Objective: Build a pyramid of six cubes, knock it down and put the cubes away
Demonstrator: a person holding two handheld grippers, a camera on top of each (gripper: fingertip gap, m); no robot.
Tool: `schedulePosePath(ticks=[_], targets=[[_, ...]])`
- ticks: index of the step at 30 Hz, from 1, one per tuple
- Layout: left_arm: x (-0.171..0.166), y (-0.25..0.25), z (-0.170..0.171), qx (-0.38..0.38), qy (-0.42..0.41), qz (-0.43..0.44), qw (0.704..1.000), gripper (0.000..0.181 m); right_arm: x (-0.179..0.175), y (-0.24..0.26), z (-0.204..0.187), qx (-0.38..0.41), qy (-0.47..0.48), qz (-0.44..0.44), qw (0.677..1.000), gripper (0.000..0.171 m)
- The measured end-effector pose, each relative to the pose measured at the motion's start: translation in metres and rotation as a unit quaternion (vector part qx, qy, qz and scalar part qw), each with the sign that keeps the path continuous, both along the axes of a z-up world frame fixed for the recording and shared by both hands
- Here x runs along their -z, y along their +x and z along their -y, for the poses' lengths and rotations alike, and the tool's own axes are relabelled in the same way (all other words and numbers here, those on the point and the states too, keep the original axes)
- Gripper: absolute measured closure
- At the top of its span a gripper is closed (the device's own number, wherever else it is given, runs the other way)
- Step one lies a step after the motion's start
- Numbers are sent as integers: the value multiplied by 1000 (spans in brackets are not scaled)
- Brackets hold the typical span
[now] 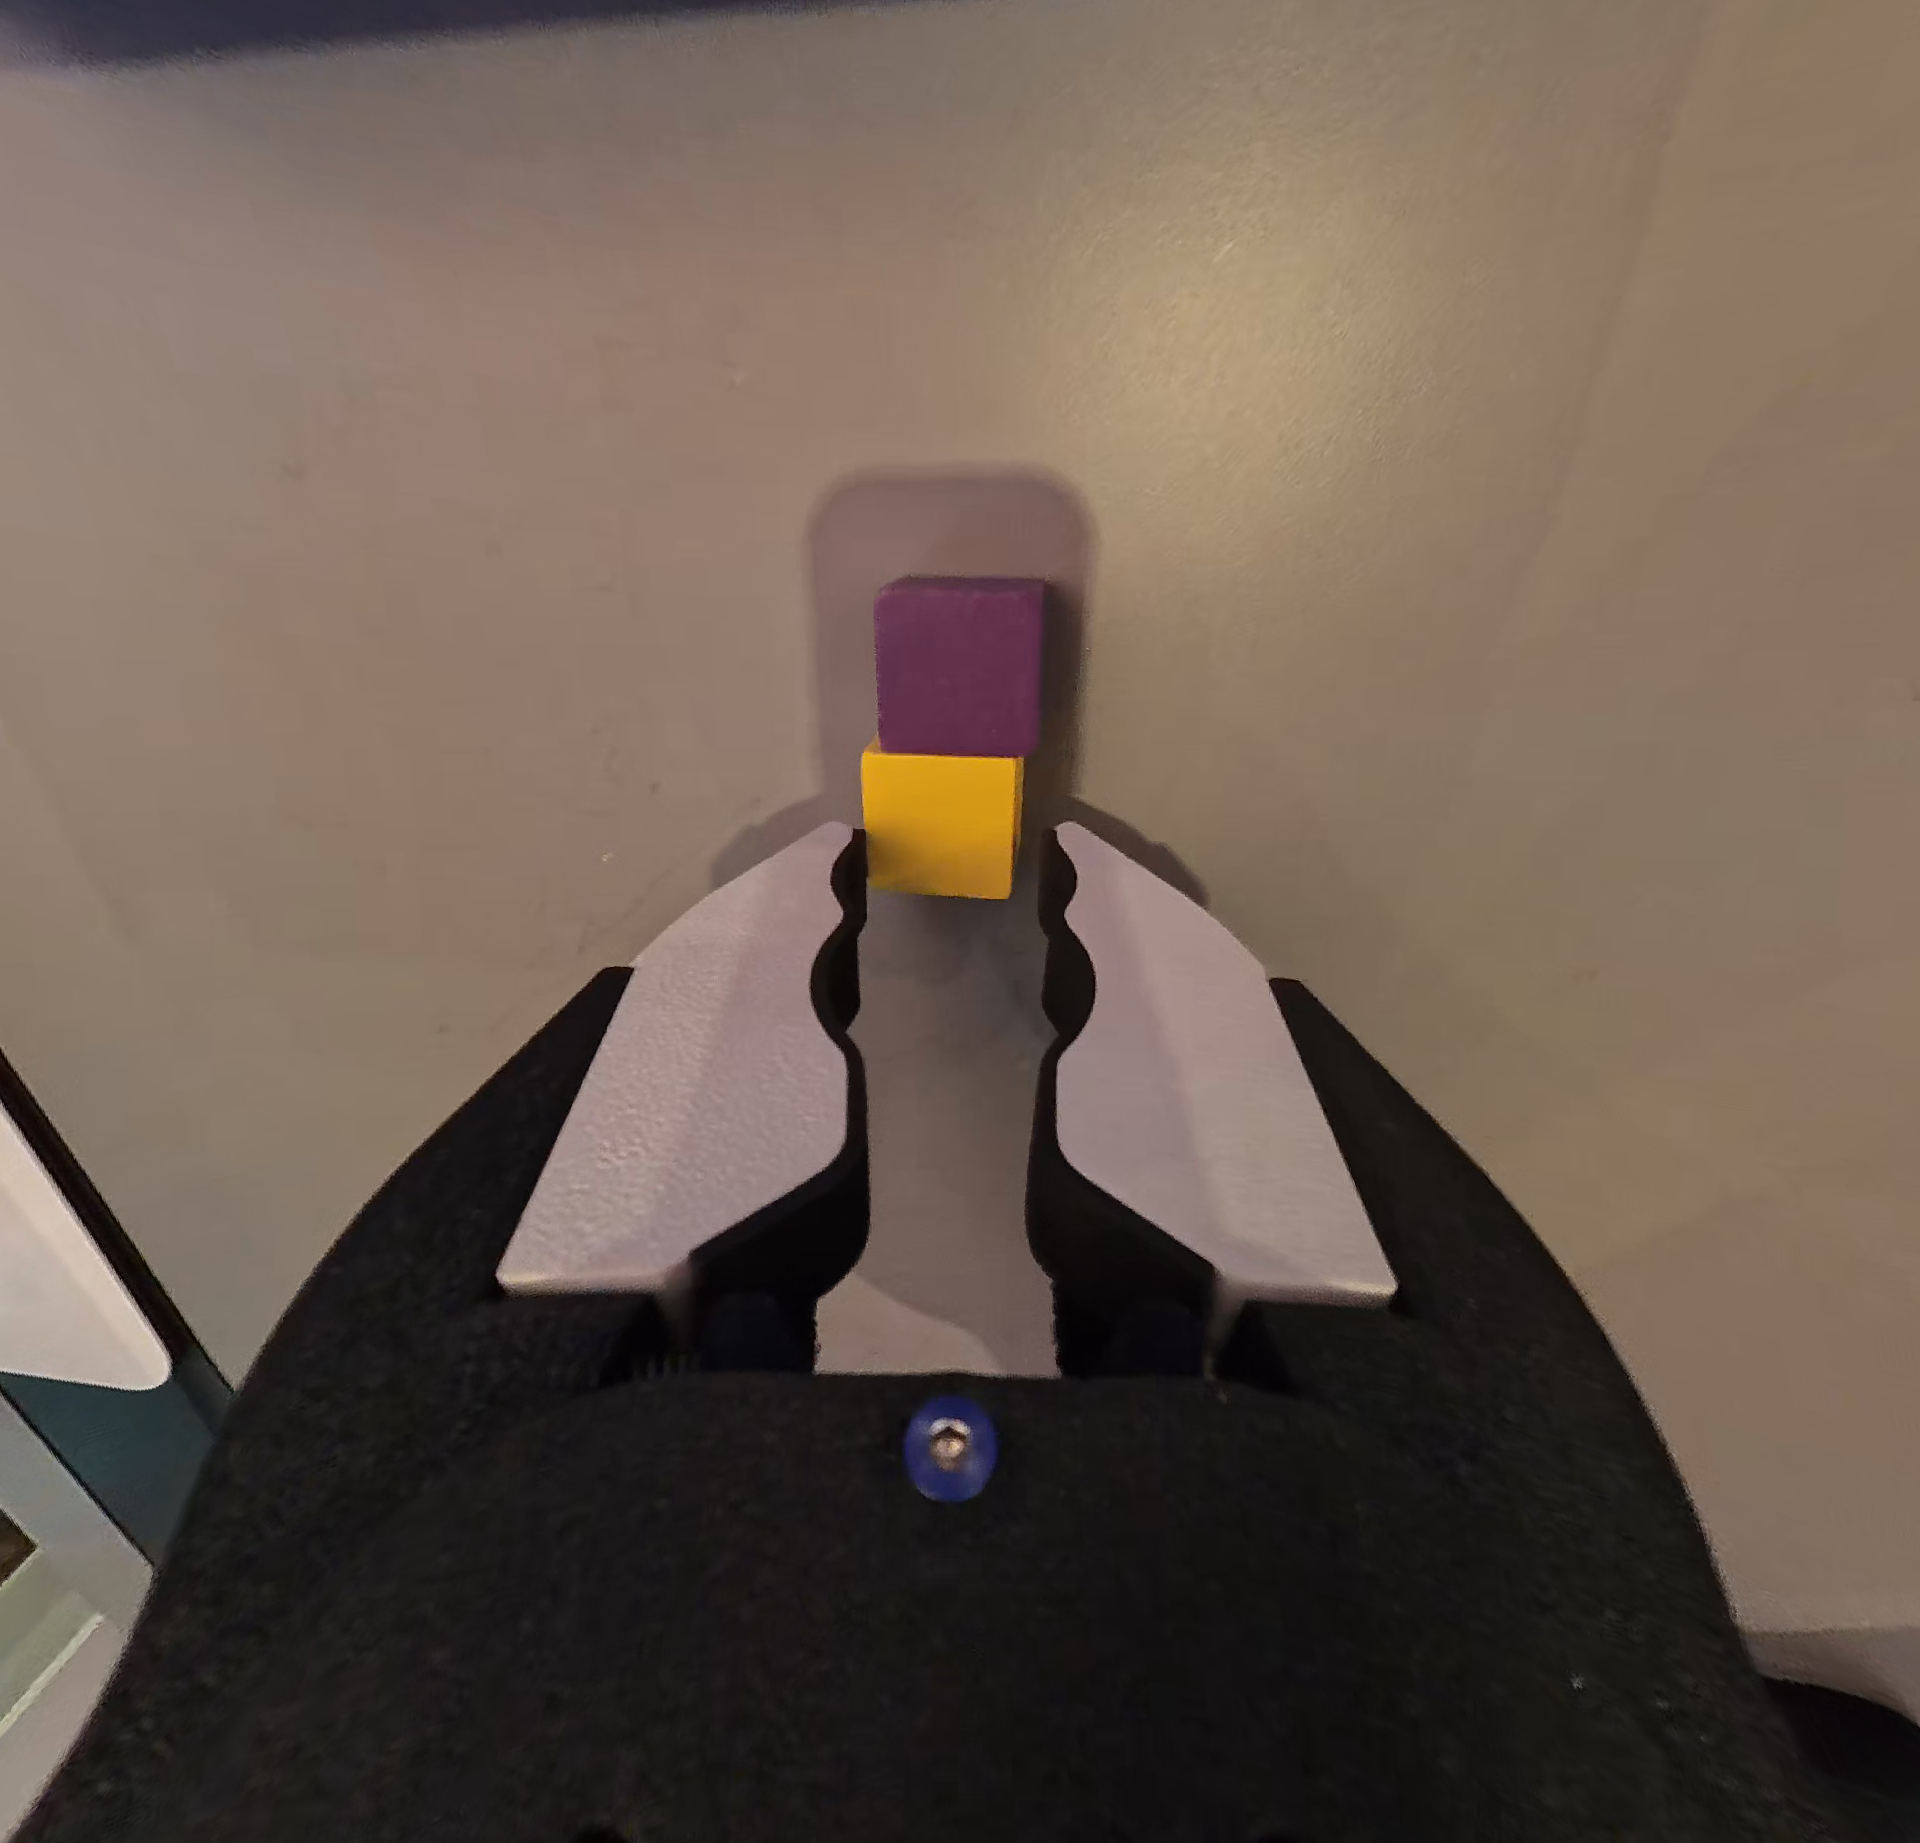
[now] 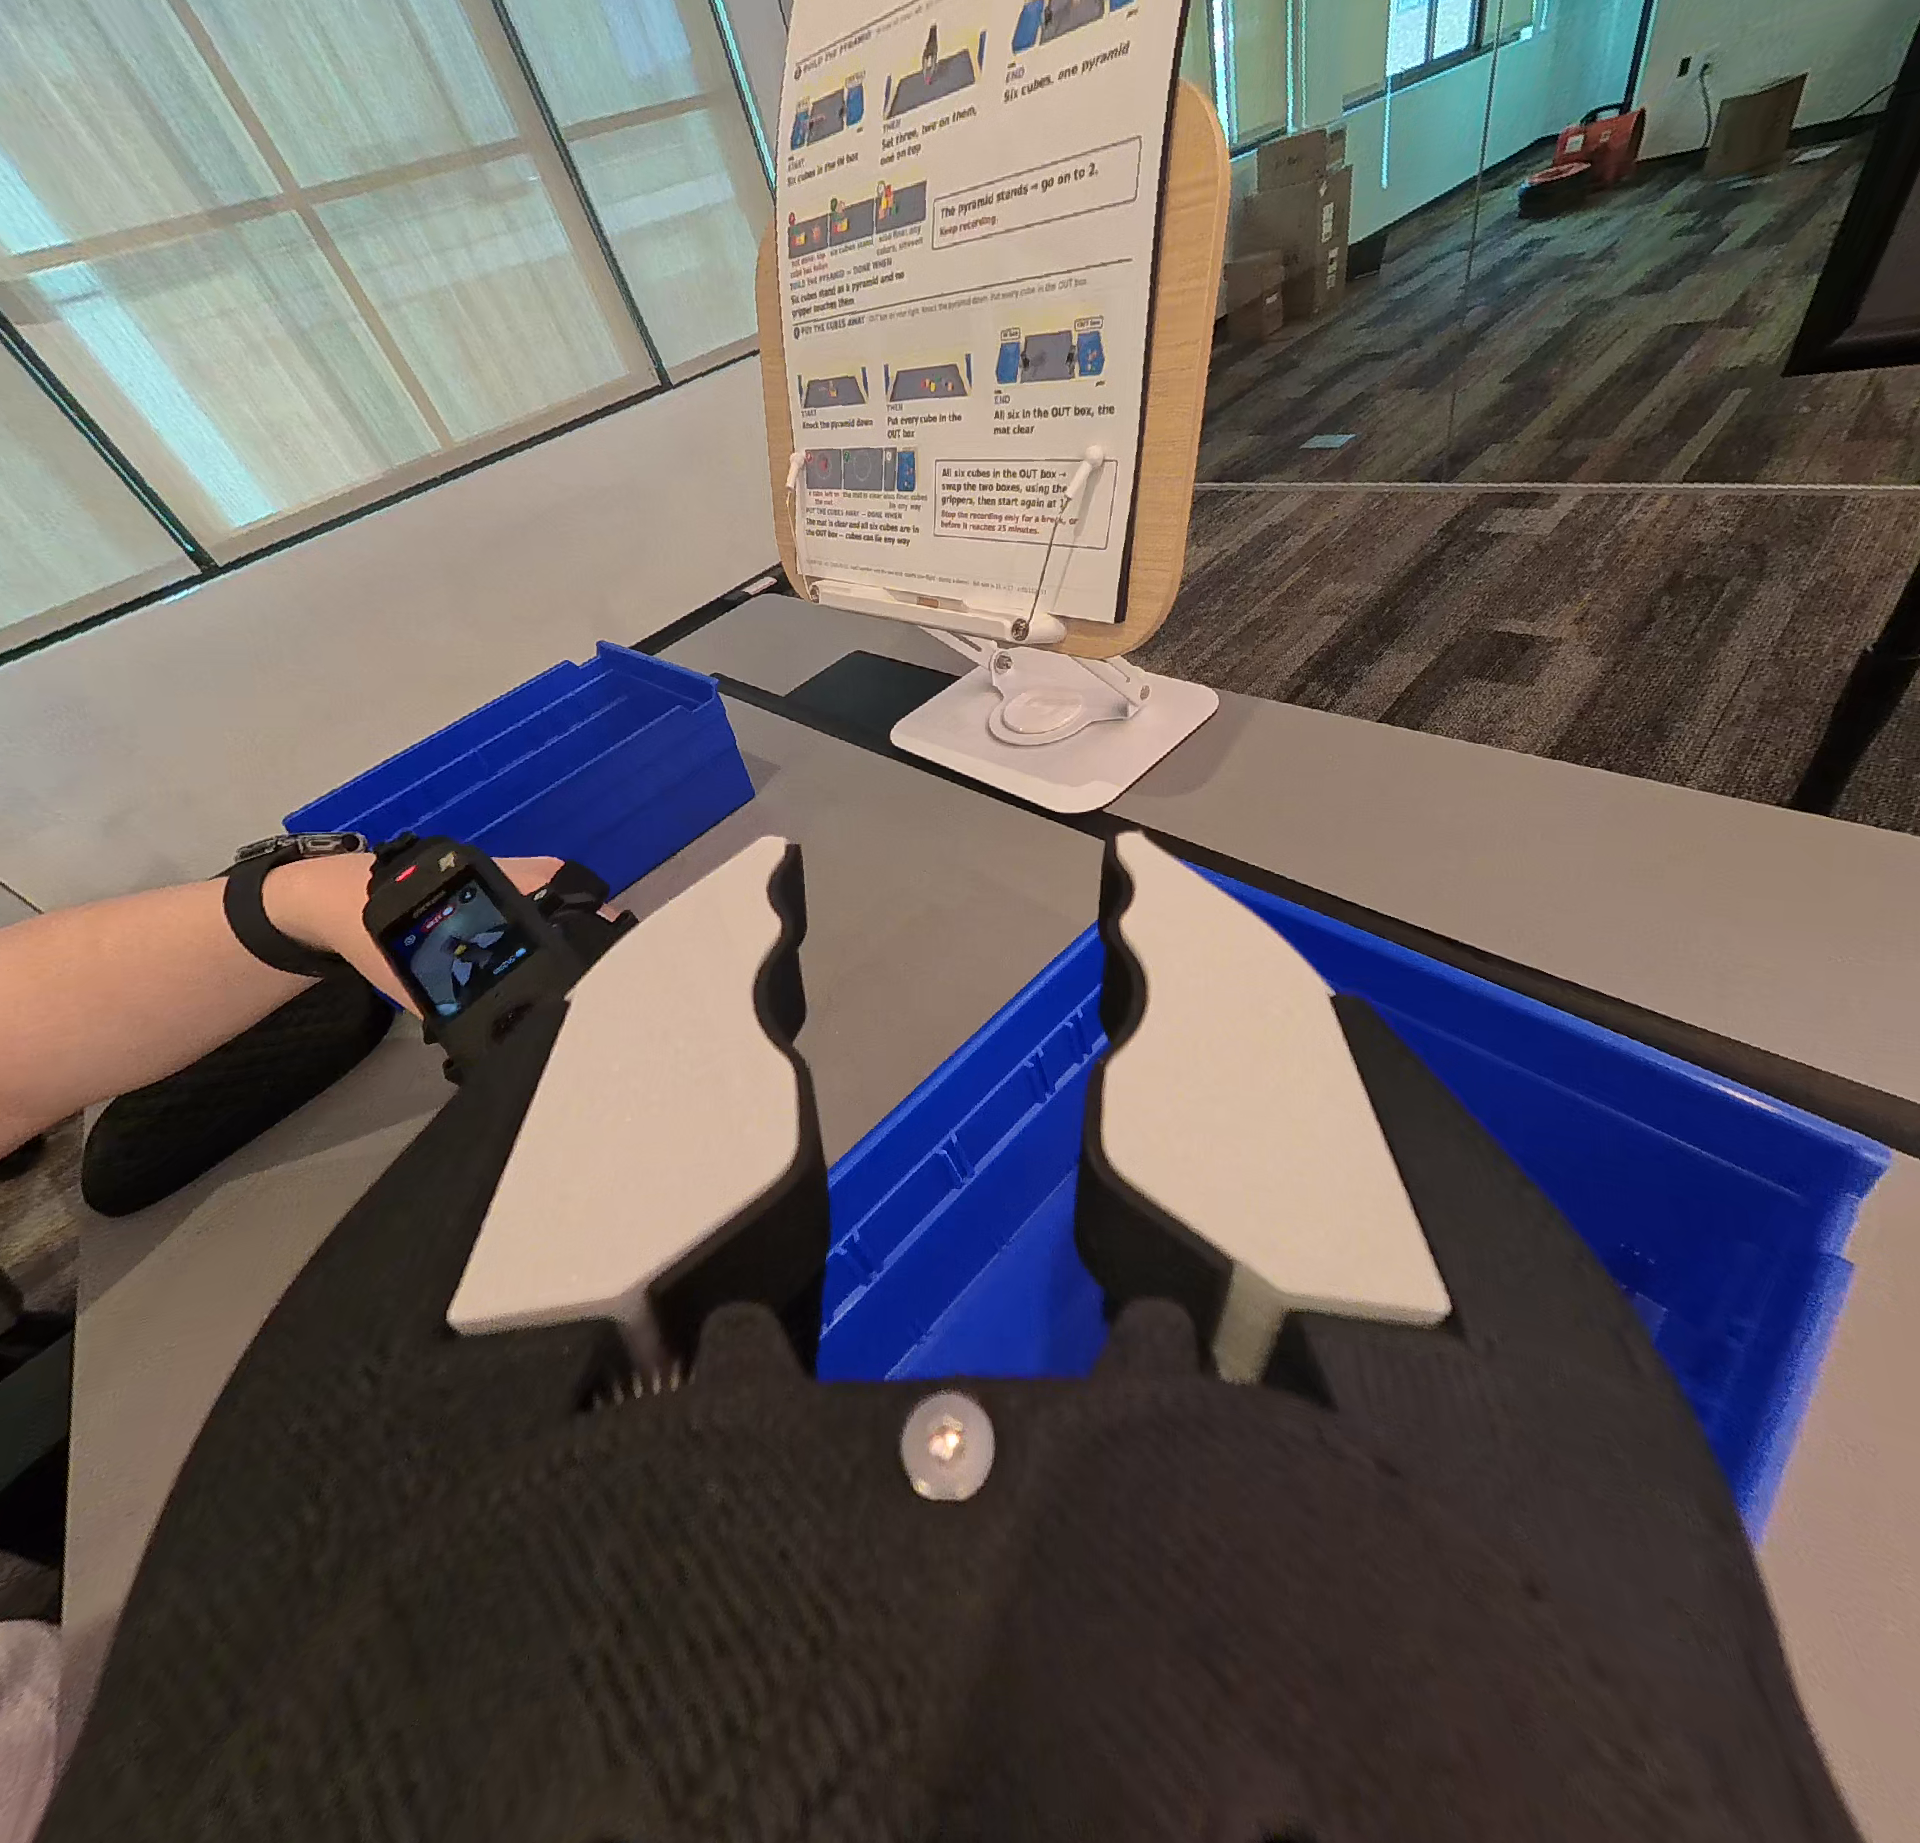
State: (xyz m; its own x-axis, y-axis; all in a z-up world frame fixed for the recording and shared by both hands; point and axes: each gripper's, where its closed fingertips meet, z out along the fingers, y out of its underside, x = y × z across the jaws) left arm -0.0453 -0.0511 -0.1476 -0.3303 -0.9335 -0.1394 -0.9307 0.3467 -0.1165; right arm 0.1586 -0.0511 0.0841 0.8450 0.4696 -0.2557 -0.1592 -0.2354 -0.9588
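Looking down on a pale grey surface (image 1: 1351, 391) through the left gripper (image 1: 954, 837): fingers apart, tips flanking the near face of a yellow cube (image 1: 940, 822). One tip right against the cube's edge, the other a sliver clear; not clamped, by the look of it. Purple cube (image 1: 958, 663) just beyond the yellow, edge to edge with it, whether stacked on top or butted up behind hard to tell from this angle. No other cubes in sight.

Over to the right gripper (image 2: 951, 858): spread wide, empty, hovering above the near blue bin (image 2: 1558, 1118). Second blue bin (image 2: 540, 744) farther off to the left of that, instruction sheet on a white stand (image 2: 1049, 723) behind. Left arm with its wrist camera (image 2: 457, 936) low beside the far bin.

Step in hand, probably: either a cube just placed or about to be picked. If picking, squeeze squarely on the yellow without nudging the purple; if placing, back straight out.
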Motion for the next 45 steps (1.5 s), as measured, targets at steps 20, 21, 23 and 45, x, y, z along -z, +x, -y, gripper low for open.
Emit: schedulePosePath(ticks=[20, 21, 23, 45], targets=[[2, 1, -1, 4, 3, -3, 1000, 143, 10, -2, -4, -9, -21, 5, 1000, 115], [-1, 2, 0, 0, -3, 6, 1000, 143, 11, -2, -4, -10, -22, 5, 1000, 115], [-8, 2, 0, -10, -10, 22, 1000, 143, 12, -2, -4, -11, -23, 6, 1000, 115], [-64, -352, -181, -431, 103, -41, 896, 124, 7, -7, -5, -9, -12, 10, 1000, 115]])
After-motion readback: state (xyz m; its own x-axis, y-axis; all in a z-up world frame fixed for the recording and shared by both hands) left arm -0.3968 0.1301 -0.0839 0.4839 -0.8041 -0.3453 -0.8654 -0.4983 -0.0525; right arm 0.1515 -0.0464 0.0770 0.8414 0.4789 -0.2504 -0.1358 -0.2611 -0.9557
